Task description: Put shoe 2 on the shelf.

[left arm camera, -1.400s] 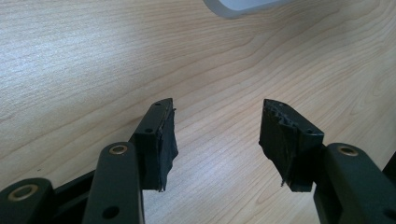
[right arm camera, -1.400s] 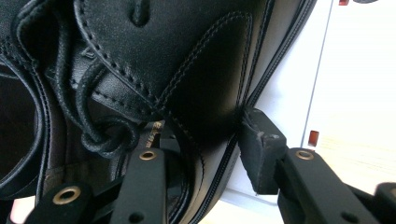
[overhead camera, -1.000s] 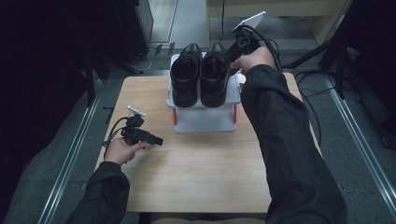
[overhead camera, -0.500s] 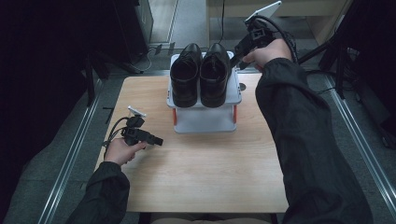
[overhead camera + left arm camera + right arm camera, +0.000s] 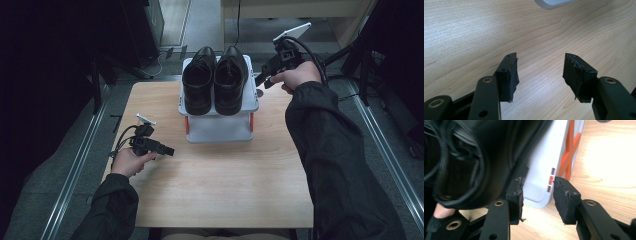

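Two black leather shoes, left (image 5: 199, 82) and right (image 5: 230, 80), stand side by side on a small white rack (image 5: 220, 127) with orange struts at the back of the table. My right gripper (image 5: 261, 81) hovers at the rack's right edge, beside the right shoe. In the right gripper view its jaws (image 5: 537, 192) are apart and have just been opening. Past them lie the rack's corner (image 5: 544, 157) and the shoe (image 5: 486, 157); nothing is pressed. My left gripper (image 5: 169, 150) rests low over the table's left side, open (image 5: 540, 67) over bare wood.
The wooden table (image 5: 210, 190) has free room in front of the rack and to its right. Metal floor rails (image 5: 75, 170) run along both sides. Dark equipment and cables (image 5: 350, 50) stand behind the table.
My right hand has pulled away from the right shoe's far end, moving right and a little down beside the rack. The left hand has stayed still.
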